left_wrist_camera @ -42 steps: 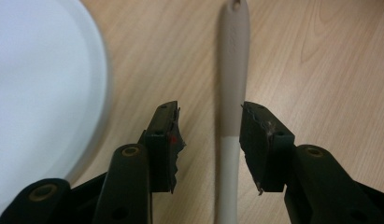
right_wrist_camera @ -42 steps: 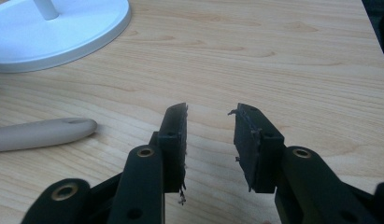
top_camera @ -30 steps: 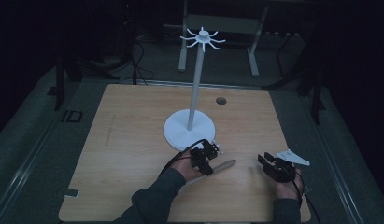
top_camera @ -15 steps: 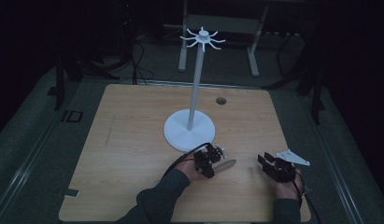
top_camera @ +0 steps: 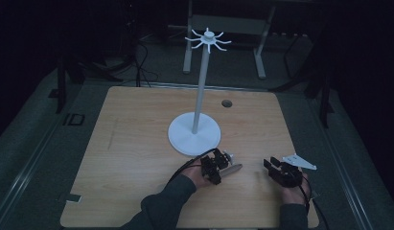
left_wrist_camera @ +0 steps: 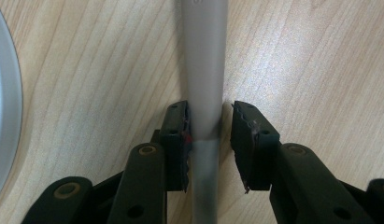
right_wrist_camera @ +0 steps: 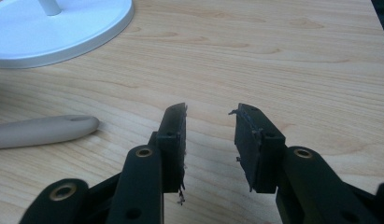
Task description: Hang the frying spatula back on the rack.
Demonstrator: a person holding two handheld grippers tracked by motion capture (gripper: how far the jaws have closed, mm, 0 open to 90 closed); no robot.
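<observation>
A utensil's long beige handle [top_camera: 233, 169] lies flat on the wooden table [top_camera: 127, 143], just in front of the white stand's round base [top_camera: 193, 136]. My left gripper [top_camera: 217, 171] points down over it. In the left gripper view the handle [left_wrist_camera: 203, 70] runs between the jaws of the left gripper [left_wrist_camera: 208, 140]; the left pad touches it and a thin gap shows at the right pad, so the gripper is open around it. My right gripper [top_camera: 272, 164] rests to the right, and in its own view the right gripper [right_wrist_camera: 209, 121] is open and empty, with the handle's end [right_wrist_camera: 45, 130] to its left.
The stand's thin white pole [top_camera: 200, 86] rises to a ring of hooks [top_camera: 208, 39]. A dark round hole [top_camera: 226, 103] marks the table's far side. The base's rim [left_wrist_camera: 3, 116] lies close left of the left jaws, and the base [right_wrist_camera: 63, 32] is ahead-left of the right jaws.
My left gripper has shifted a little right and toward the near edge, settling over the handle. The right gripper has stayed put.
</observation>
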